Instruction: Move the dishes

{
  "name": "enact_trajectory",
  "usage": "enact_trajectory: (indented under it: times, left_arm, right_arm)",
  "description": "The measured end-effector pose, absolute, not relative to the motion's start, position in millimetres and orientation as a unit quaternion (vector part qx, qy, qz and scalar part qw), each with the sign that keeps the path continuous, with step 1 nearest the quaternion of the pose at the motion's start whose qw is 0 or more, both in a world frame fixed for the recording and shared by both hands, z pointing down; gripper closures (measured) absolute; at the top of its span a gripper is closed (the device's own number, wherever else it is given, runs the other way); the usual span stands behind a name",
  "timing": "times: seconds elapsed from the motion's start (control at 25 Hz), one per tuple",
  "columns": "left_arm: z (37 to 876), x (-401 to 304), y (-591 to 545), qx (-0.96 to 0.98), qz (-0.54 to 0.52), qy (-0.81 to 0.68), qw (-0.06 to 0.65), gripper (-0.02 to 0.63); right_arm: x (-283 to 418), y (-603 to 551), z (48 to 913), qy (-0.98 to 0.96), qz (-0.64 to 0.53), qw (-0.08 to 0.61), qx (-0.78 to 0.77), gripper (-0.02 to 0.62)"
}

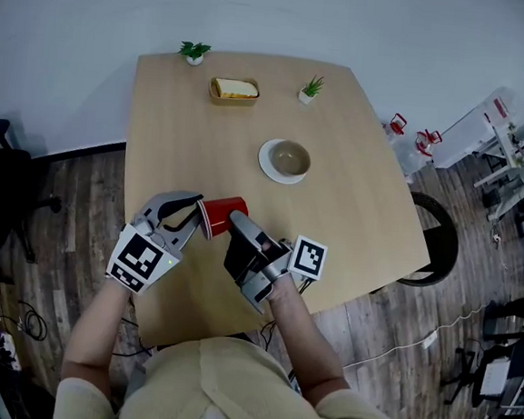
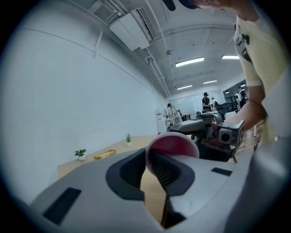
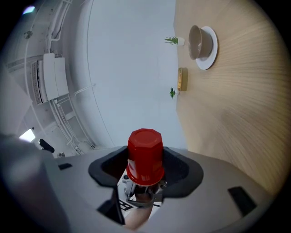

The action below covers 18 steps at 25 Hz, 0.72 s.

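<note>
A red plastic cup [image 1: 221,215] hangs on its side above the near part of the wooden table [image 1: 361,222], between both grippers. My left gripper [image 1: 196,215] pinches the cup's rim: in the left gripper view the open mouth [image 2: 175,145] faces the camera, with the rim wall caught between the pads. My right gripper [image 1: 238,222] grips the cup's body from the other side. The right gripper view shows the cup's base [image 3: 145,154] between the two dark pads. A beige bowl [image 1: 289,158] sits on a white saucer [image 1: 268,166] at mid table.
At the far edge stand a yellow tray [image 1: 234,90] and two small potted plants [image 1: 194,53] [image 1: 310,90]. A dark round chair [image 1: 432,242] is at the table's right and a black office chair [image 1: 1,172] at the left, on the wood floor.
</note>
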<state>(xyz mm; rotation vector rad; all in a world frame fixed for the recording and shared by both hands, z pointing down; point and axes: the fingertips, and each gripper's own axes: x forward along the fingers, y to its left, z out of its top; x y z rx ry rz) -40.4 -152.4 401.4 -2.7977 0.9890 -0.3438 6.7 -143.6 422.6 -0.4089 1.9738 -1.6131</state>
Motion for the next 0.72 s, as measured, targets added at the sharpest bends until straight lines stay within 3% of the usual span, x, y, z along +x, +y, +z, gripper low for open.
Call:
enact_trajectory:
  times: [0.4,0.72]
  left_arm:
    - [406.9,-57.6,-160.3,-0.924,-0.164,0.337,0.081,0.577]
    - [436.5,-86.6,-169.2,-0.892,-0.306,0.33,0.034,0.577]
  right_arm:
    - [9.5,-135.5,435.8,0.784,-0.552,0.205,-0.199,0.356]
    - [6.0,-123.4,438.1,0.83,-0.488,0.144,-0.228,0.363]
